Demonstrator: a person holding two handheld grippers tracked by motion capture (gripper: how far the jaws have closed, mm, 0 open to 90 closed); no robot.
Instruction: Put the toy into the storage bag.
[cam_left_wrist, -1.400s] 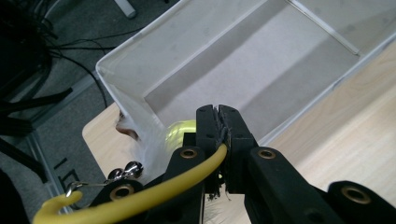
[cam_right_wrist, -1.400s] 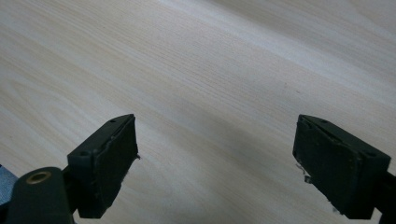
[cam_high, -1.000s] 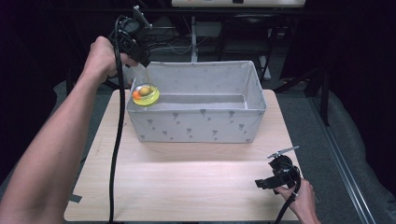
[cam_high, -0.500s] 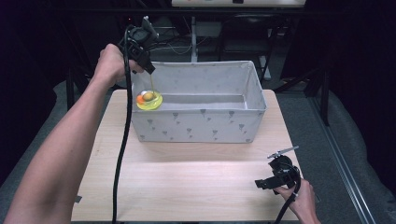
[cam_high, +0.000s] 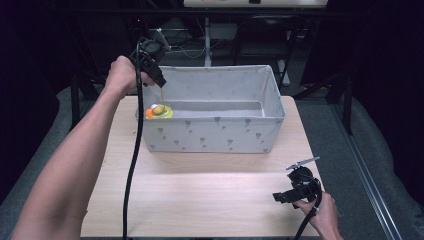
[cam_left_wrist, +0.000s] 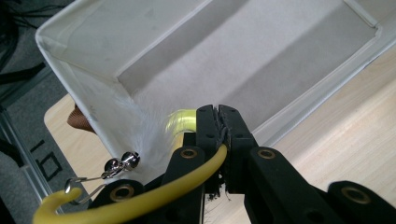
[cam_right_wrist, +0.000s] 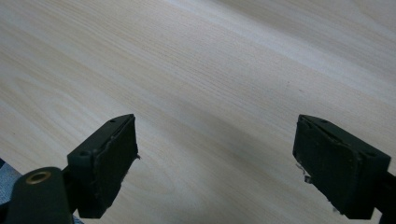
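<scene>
A white fabric box (cam_high: 215, 137) stands at the back of the wooden table (cam_high: 200, 195). My left gripper (cam_high: 161, 84) is held above the box's left end, pointing down, its jaws shut on a thin yellow cord (cam_left_wrist: 196, 175). From the cord hangs a small yellow, orange and olive toy (cam_high: 158, 110), about level with the box's rim at its left end. In the left gripper view the gripper (cam_left_wrist: 218, 112) looks into the box (cam_left_wrist: 116, 51), with a metal clasp (cam_left_wrist: 122, 163) and white fluff beside the cord. My right gripper (cam_high: 278, 196) rests open at the table's front right.
The right gripper (cam_right_wrist: 215, 163) has bare wood (cam_right_wrist: 210, 70) between its jaws. A black cable (cam_high: 132, 165) trails from the left gripper along the forearm over the table's left side. Dark floor and metal stands surround the table.
The left hand has come down and a little to the right, lowering the hanging toy toward the box's left end. The right gripper has stayed put.
</scene>
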